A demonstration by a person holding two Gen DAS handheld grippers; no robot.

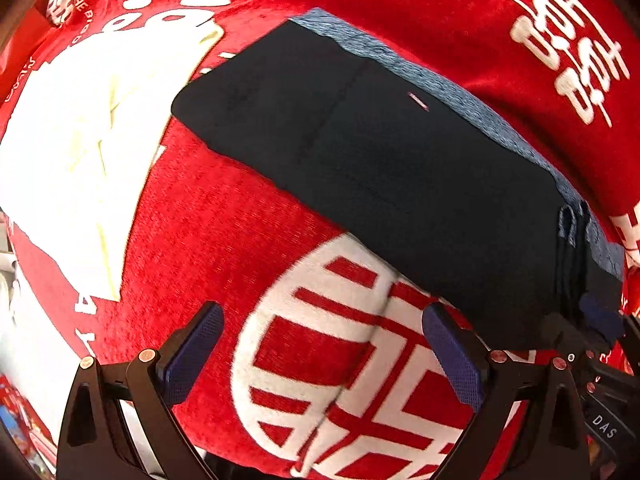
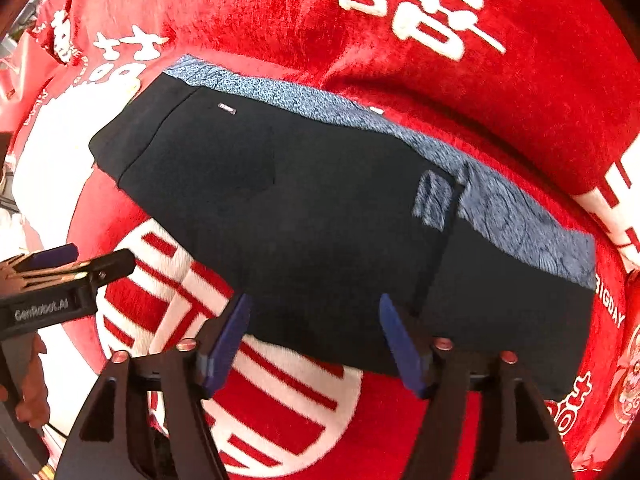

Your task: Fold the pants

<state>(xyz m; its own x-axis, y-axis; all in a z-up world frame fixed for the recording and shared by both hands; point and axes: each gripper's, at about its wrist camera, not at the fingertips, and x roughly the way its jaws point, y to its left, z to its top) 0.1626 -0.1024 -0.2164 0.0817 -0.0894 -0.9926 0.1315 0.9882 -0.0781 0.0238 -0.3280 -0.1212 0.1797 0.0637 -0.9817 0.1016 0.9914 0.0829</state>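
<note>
Where folded pants (image 2: 320,208) lie, red blanket (image 2: 500,100) spreads.

Black pants (image 2: 320,220) with blue-patterned trim, red blanket (image 2: 500,80) with white characters

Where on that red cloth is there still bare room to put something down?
Free: the red blanket beyond the pants' blue patterned edge, and the white-and-red emblem on the near side, under the left gripper. Crowded: the middle, under the folded dark pants, and the pale cloth.
</note>
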